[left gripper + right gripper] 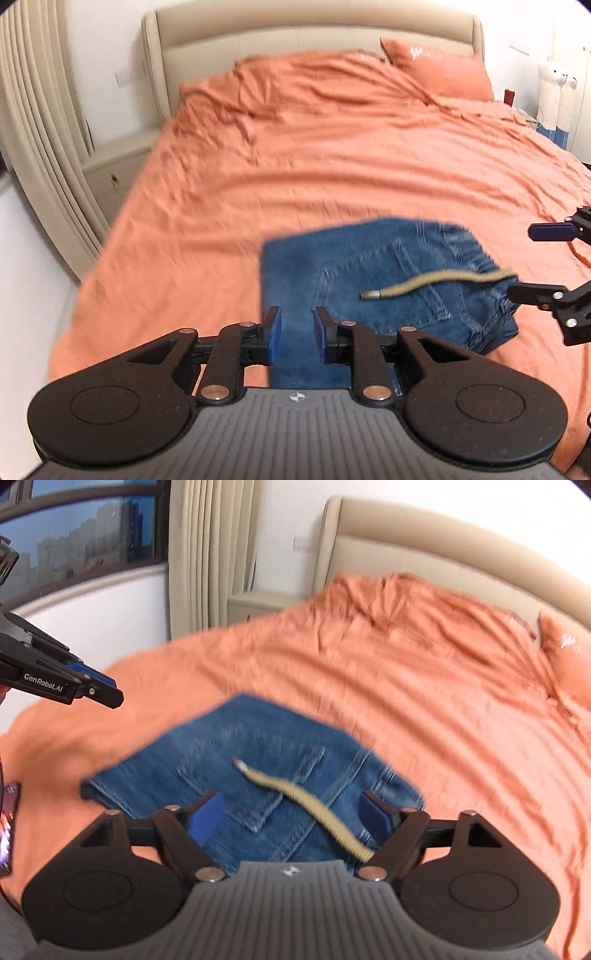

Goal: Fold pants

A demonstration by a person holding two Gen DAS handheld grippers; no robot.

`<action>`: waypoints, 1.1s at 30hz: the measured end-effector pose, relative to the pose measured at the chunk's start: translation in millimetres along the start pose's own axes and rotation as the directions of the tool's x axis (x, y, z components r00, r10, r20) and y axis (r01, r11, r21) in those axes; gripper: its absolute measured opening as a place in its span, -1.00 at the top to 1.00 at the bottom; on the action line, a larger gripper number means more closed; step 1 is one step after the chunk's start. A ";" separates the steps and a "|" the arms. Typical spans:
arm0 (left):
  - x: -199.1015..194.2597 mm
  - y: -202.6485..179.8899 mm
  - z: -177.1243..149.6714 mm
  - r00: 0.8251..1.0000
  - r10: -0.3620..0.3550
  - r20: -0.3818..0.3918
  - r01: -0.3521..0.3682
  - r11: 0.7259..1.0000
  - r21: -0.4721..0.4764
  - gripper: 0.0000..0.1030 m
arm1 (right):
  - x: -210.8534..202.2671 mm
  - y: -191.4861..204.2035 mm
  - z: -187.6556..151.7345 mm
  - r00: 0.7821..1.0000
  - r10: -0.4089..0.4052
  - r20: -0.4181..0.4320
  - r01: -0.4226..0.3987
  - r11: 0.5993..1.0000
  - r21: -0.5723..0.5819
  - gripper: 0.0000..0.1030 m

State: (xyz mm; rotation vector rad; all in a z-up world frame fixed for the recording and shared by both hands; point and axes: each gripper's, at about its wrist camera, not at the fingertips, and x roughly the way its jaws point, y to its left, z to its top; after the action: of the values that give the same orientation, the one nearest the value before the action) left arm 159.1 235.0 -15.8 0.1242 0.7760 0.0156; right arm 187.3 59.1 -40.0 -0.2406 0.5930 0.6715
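Observation:
Blue jeans (351,266) lie folded into a compact rectangle on the orange bed sheet (295,166), back pocket up. A beige drawcord (424,282) trails across them from the waistband. My left gripper (296,314) hovers over the jeans' near left part, jaws a narrow gap apart with nothing pinched. In the right wrist view the jeans (221,738) and cord (295,794) sit under my right gripper (291,801), whose jaws stand wide and grip nothing. The right gripper (521,261) also shows at the jeans' right edge, and the left gripper (107,690) at upper left.
A beige padded headboard (314,29) and an orange pillow (443,74) are at the far end. A nightstand (114,173) and curtain (44,147) stand left of the bed. A phone (9,823) lies at the near left edge. Wrinkled sheet (443,701) spreads beyond the jeans.

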 end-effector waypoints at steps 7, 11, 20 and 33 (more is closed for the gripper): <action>-73.4 -7.7 17.9 0.993 0.086 0.081 -0.093 0.992 0.090 0.32 | -68.0 12.8 9.0 0.996 -0.048 0.080 0.041 0.996 0.079 -0.58; -116.9 -17.5 16.5 0.975 0.154 0.157 -0.171 0.980 0.100 -0.16 | -107.8 25.3 0.3 0.987 -0.084 0.138 0.069 0.992 0.108 -0.58; -160.6 -67.0 -26.0 0.956 0.140 0.258 -0.136 0.990 -0.031 -0.89 | -175.9 59.4 -42.5 0.960 -0.174 0.221 0.144 0.979 0.148 -0.59; -92.8 -132.1 -74.8 0.985 0.080 0.153 -0.061 0.990 -0.124 -0.89 | -170.5 67.9 -92.7 0.958 -0.236 0.161 0.198 0.955 0.220 -0.59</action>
State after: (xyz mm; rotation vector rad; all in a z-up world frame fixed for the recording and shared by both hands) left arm 36.2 106.2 -19.4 0.0393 0.6103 0.1181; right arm -3.9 -12.9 -16.5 -0.0505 0.4429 0.4102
